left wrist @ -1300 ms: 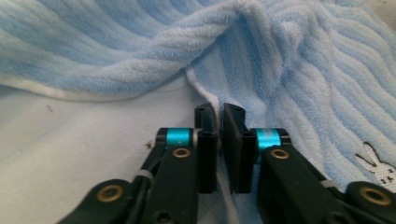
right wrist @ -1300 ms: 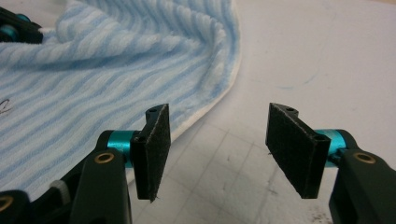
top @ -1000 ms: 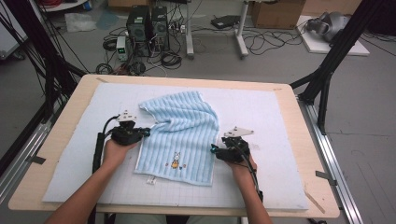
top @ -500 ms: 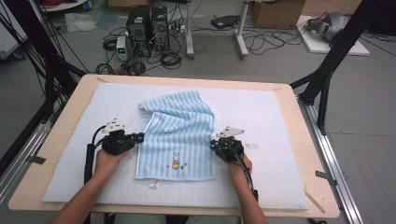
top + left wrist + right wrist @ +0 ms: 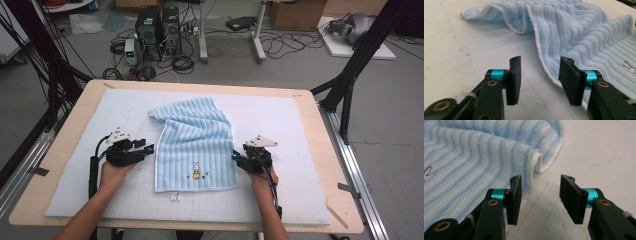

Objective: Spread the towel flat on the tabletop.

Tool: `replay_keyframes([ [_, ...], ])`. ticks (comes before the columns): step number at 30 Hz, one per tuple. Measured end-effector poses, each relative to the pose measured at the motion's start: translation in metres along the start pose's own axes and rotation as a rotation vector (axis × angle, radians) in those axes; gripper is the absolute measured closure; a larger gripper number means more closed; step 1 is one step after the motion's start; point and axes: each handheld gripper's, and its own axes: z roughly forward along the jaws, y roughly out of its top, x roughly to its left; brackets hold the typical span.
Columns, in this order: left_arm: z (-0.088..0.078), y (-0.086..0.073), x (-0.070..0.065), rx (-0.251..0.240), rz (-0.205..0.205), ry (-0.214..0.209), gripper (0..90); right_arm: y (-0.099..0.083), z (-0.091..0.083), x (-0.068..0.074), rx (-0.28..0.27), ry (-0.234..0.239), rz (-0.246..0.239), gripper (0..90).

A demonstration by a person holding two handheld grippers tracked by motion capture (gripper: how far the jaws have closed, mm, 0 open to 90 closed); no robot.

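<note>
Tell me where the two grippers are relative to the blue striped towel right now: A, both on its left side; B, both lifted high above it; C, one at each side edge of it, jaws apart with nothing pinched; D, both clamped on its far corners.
C: the left gripper sits at the left edge of the towel and the right gripper at its right edge, jaws apart over the mat.

We see the towel [image 5: 194, 145] lying mid-mat [image 5: 300, 125], the left gripper [image 5: 149, 149] just left of it, the right gripper [image 5: 234, 157] just right.
</note>
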Motion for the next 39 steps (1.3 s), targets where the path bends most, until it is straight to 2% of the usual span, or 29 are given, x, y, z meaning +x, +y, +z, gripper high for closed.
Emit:
replay_keyframes([
  [1, -0.002, -0.001, -0.001, -0.004, 0.005, -0.003, 50.0, 0.000, 0.000, 0.000, 0.000, 0.000, 0.000, 48.6],
  [2, -0.008, -0.004, -0.004, -0.010, 0.010, -0.010, 48.0, -0.005, -0.006, 0.000, -0.003, 0.004, 0.025, 46.7],
  [5, -0.013, -0.008, -0.008, -0.013, 0.012, -0.020, 45.3, -0.014, -0.015, 0.004, -0.008, 0.020, 0.033, 45.8],
  [8, -0.026, -0.016, -0.018, 0.003, 0.030, -0.030, 45.5, -0.022, -0.023, 0.010, -0.005, 0.044, 0.036, 45.9],
  [13, -0.035, -0.024, -0.029, 0.033, 0.036, -0.055, 48.4, -0.031, -0.036, 0.018, -0.016, 0.061, 0.027, 47.0],
  [18, -0.043, -0.031, -0.041, 0.064, 0.045, -0.084, 54.1, -0.042, -0.050, 0.027, -0.002, 0.063, 0.025, 50.7],
  [20, -0.044, -0.034, -0.049, 0.097, 0.041, -0.115, 54.6, -0.044, -0.053, 0.032, 0.008, 0.083, 0.017, 54.3],
  [23, -0.044, -0.036, -0.055, 0.107, 0.036, -0.133, 54.9, -0.044, -0.053, 0.037, 0.017, 0.100, 0.006, 54.8],
  [24, -0.042, -0.037, -0.061, 0.124, 0.045, -0.149, 54.9, -0.043, -0.050, 0.041, 0.046, 0.112, -0.026, 56.2],
  [25, -0.042, -0.037, -0.061, 0.124, 0.045, -0.149, 54.9, -0.043, -0.048, 0.043, 0.069, 0.112, -0.048, 58.1],
  [26, -0.038, -0.036, -0.066, 0.149, 0.070, -0.158, 54.8, -0.042, -0.046, 0.044, 0.083, 0.111, -0.064, 60.9],
  [27, -0.038, -0.036, -0.066, 0.149, 0.070, -0.158, 54.6, -0.042, -0.046, 0.044, 0.083, 0.111, -0.064, 60.9],
  [28, -0.036, -0.036, -0.069, 0.164, 0.090, -0.156, 54.6, -0.041, -0.046, 0.044, 0.083, 0.124, -0.076, 66.4],
  [29, -0.034, -0.036, -0.071, 0.188, 0.116, -0.155, 53.8, -0.040, -0.045, 0.045, 0.086, 0.146, -0.073, 73.5],
  [30, -0.033, -0.036, -0.077, 0.197, 0.163, -0.133, 54.4, -0.040, -0.045, 0.045, 0.089, 0.157, -0.075, 77.4],
  [31, -0.033, -0.037, -0.079, 0.192, 0.179, -0.108, 56.6, -0.040, -0.045, 0.046, 0.096, 0.166, -0.076, 80.5],
  [32, -0.034, -0.037, -0.081, 0.190, 0.190, -0.099, 62.8, -0.039, -0.045, 0.047, 0.100, 0.171, -0.082, 84.1],
  [33, -0.034, -0.037, -0.081, 0.190, 0.190, -0.099, 73.4, -0.039, -0.046, 0.048, 0.109, 0.175, -0.081, 84.5],
  [34, -0.035, -0.038, -0.082, 0.195, 0.210, -0.146, 86.4, -0.039, -0.047, 0.049, 0.112, 0.184, -0.085, 84.8],
  [35, -0.036, -0.038, -0.084, 0.198, 0.224, -0.147, 86.9, -0.040, -0.049, 0.049, 0.115, 0.195, -0.078, 84.9],
  [37, -0.040, -0.041, -0.085, 0.202, 0.202, -0.182, 87.6, -0.044, -0.055, 0.051, 0.124, 0.218, -0.073, 85.0],
  [38, -0.040, -0.041, -0.085, 0.202, 0.202, -0.182, 87.6, -0.045, -0.058, 0.051, 0.126, 0.228, -0.077, 85.0],
  [39, -0.046, -0.044, -0.085, 0.209, 0.185, -0.207, 87.7, -0.047, -0.062, 0.052, 0.133, 0.235, -0.081, 85.0],
])
